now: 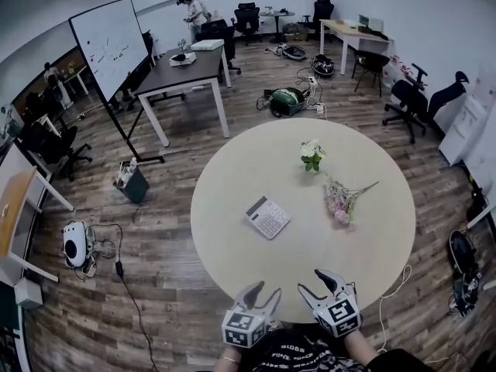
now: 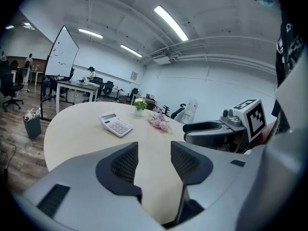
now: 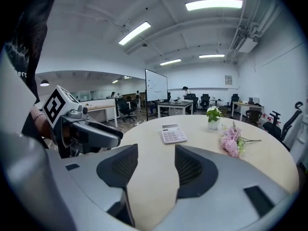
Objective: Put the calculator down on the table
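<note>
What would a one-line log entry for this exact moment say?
calculator: flat on round table, untouched | left gripper: open, empty | right gripper: open, empty | both at near table edge

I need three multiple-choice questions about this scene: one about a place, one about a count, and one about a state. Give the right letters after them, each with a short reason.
1. Where is the calculator?
A. on a chair
B. flat on the round table
C. on the floor

2. How many things are on the round table?
A. one
B. two
C. three

3. In what state are the left gripper and the right gripper?
A. both open, with nothing between the jaws
B. both shut on the calculator
C. one shut on a flower stem

Answers:
1 B: the head view shows it lying near the middle of the table, apart from both grippers.
2 C: there are the calculator, a potted plant and pink flowers.
3 A: each gripper view shows only bare tabletop between its parted jaws.
</note>
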Tool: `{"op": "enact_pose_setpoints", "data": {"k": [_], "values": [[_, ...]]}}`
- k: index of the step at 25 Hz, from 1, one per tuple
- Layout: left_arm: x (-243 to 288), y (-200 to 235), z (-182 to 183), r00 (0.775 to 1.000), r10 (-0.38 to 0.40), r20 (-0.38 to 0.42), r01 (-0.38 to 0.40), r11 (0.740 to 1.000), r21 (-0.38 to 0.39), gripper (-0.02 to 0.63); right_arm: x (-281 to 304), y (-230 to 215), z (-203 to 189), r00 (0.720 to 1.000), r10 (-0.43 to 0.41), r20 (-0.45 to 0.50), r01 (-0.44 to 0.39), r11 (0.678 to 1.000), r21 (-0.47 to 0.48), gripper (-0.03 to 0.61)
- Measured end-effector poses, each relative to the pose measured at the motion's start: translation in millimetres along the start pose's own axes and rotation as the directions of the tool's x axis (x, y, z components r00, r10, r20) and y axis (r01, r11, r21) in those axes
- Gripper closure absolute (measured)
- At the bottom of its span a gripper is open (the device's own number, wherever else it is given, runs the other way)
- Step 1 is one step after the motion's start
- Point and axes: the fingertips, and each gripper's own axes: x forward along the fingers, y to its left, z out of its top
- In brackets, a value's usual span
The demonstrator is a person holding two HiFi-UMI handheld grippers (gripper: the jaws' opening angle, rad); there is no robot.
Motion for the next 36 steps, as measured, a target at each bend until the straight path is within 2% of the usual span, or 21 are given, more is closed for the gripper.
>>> {"op": "enact_pose_setpoints", "data": {"k": [2,4,5,7,10,16,36], "values": [[-0.8,1.6,1.3,1.000,0.008,0.011,-0.008,1.000,0.007,0.438,-0.3,2.4,5.9,1.000,0.002,0.027,-0.002,1.000,-0.004,0.396],[-2.8,5.6,2.8,0.999,0.040,0.016,-0.040,0.999,0.008,0.551,-0.9,4.1,8.9,0.999,0.005,0.042,-0.005,1.000,-0.006,0.442],[-4.0,7.4,2.7,0.999,0.050,0.014,-0.050,0.999,0.005,0.583,-1.2,4.3,8.8,0.999,0.001,0.042,-0.001,1.000,-0.006,0.471],[-6.2,7.5,0.3,0.999,0.045,0.000,-0.045,0.999,-0.008,0.592,-2.0,3.5,6.3,0.999,-0.015,0.038,0.015,1.000,0.004,0.565],[-9.0,7.1,-4.7,0.999,0.035,-0.009,-0.035,0.999,-0.017,0.593,-3.9,2.9,3.7,0.999,-0.029,0.036,0.028,1.000,0.012,0.571],[-12.3,14.0,-5.6,0.998,0.063,0.000,-0.063,0.997,-0.048,0.594,-6.1,1.7,3.7,0.998,-0.048,0.038,0.048,0.999,-0.011,0.572],[-5.6,6.2,-17.5,0.998,0.054,-0.018,-0.055,0.998,-0.040,0.594,-11.3,-0.4,-14.9,0.999,-0.044,0.027,0.043,0.999,0.010,0.572]]}}
